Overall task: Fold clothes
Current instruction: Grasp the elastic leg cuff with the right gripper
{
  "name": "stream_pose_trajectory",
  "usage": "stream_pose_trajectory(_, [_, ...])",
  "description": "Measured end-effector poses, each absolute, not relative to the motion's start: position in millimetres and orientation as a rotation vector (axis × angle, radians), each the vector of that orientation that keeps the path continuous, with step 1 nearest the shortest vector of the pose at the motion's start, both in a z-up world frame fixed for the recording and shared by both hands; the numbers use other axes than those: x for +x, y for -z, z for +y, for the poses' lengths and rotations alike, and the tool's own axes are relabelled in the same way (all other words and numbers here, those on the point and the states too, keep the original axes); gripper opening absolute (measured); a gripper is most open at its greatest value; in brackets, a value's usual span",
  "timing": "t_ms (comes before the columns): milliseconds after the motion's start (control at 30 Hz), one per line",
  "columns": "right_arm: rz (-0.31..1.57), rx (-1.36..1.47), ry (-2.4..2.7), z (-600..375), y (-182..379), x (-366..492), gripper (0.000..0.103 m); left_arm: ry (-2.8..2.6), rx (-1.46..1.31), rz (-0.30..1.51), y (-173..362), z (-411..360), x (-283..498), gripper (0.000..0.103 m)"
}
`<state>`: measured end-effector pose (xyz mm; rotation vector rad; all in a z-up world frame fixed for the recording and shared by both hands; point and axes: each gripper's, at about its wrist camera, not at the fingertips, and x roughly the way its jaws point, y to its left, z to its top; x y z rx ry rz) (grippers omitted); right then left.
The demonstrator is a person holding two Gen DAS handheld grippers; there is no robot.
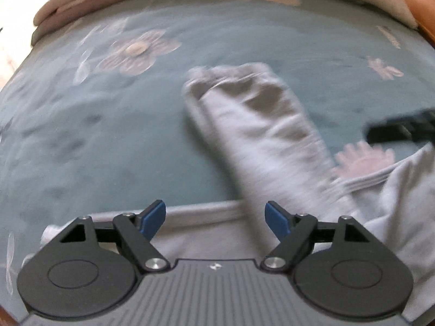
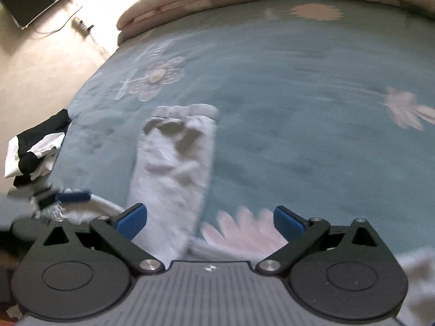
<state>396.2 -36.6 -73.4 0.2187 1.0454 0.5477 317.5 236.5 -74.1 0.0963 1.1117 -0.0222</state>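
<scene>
Honestly, from the left wrist view the grey sweatshirt (image 1: 261, 135) looks soft, light and floppy, lying on the teal floral bedspread (image 1: 108, 125) with one sleeve stretched up the bed. I'd pinch it at the ribbed cuff or hem, since those edges are thicker. The left gripper (image 1: 216, 218) has its jaws apart over the hem, nothing clamped.

Right wrist view: same sleeve (image 2: 174, 163), one garment being worked, plus one black-and-white clothes pile (image 2: 35, 149) at the bed's edge. The right gripper (image 2: 210, 222) is spread wide, empty too.
</scene>
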Motion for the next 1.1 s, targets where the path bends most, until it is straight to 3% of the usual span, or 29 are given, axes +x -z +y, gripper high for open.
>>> stream_pose_trajectory(67, [1.081, 0.235, -0.571, -17.5, 87.0, 416.0, 0.080, 0.009, 0.075, 1.113, 76.5, 253.3, 311.8, 0.080])
stream_pose_trajectory(133, [1.127, 0.272, -0.566, -5.8, 103.6, 432.6, 0.074, 0.006, 0.064, 1.109, 78.2, 266.7, 304.5, 0.080])
stream_pose_trajectory(300, [1.170, 0.391, -0.581, -2.5, 122.0, 451.9, 0.072, 0.009, 0.042, 1.112, 82.9, 289.3, 298.4, 0.081])
stream_pose_trajectory(400, [1.188, 0.342, -0.592, 7.2, 122.9, 460.5, 0.059, 0.006, 0.017, 1.124, 87.2, 298.4, 296.4, 0.081])
stream_pose_trajectory(533, [1.203, 0.285, -0.568, 14.5, 117.6, 466.7, 0.009, 0.007, -0.015, 1.120, 87.3, 305.2, 296.1, 0.081])
stream_pose_trajectory(667, [1.171, 0.292, -0.608, 15.1, 94.7, 455.6, 0.009, 0.012, -0.074, 1.119, 83.1, 314.5, 296.5, 0.081])
stream_pose_trajectory(933, [1.157, 0.310, -0.818, 59.6, 53.7, 420.8, 0.009, 0.179, -0.460, 1.177, 76.8, 356.4, 298.1, 0.081])
stream_pose_trajectory(1100, [1.168, 0.274, -0.914, 93.2, 47.4, 399.3, 0.009, 0.381, -0.340, 1.241, 71.2, 354.8, 297.9, 0.081])
